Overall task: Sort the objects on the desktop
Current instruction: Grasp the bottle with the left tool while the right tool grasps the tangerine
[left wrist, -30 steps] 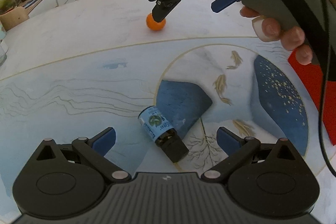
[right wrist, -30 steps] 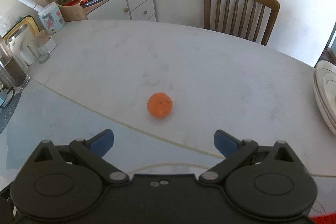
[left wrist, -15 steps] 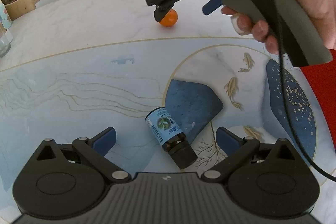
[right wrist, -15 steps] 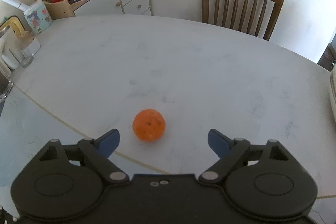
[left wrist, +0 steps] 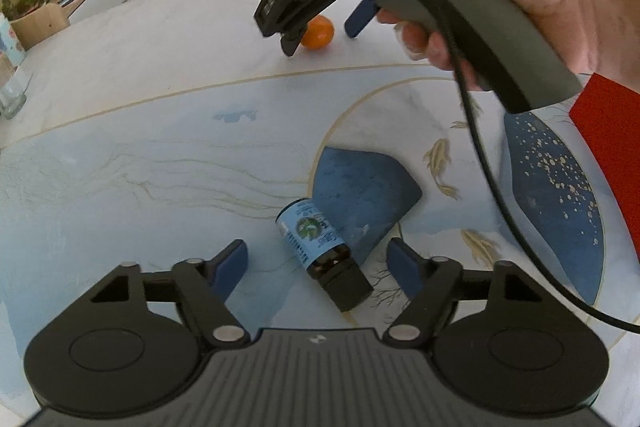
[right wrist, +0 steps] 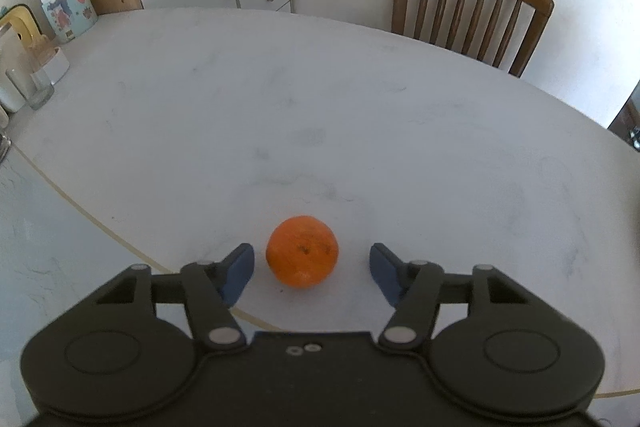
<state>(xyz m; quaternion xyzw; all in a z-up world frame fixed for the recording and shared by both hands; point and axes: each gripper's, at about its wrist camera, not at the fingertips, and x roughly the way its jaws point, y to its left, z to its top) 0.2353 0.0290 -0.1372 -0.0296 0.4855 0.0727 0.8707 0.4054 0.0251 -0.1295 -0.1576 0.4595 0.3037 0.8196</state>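
You had both tools released, right tool (right wrist: 311,269) off-centre around the orange (right wrist: 302,251); closing unevenly could roll it across the bench (right wrist: 360,115).

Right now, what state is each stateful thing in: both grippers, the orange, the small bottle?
Left gripper: open, fingers either side of the bottle, not touching it.
Right gripper: open, fingers flanking the orange, not gripping.
Orange: resting on the table, unheld.
Bottle: lying on its side, black cap on, cap end toward the camera.
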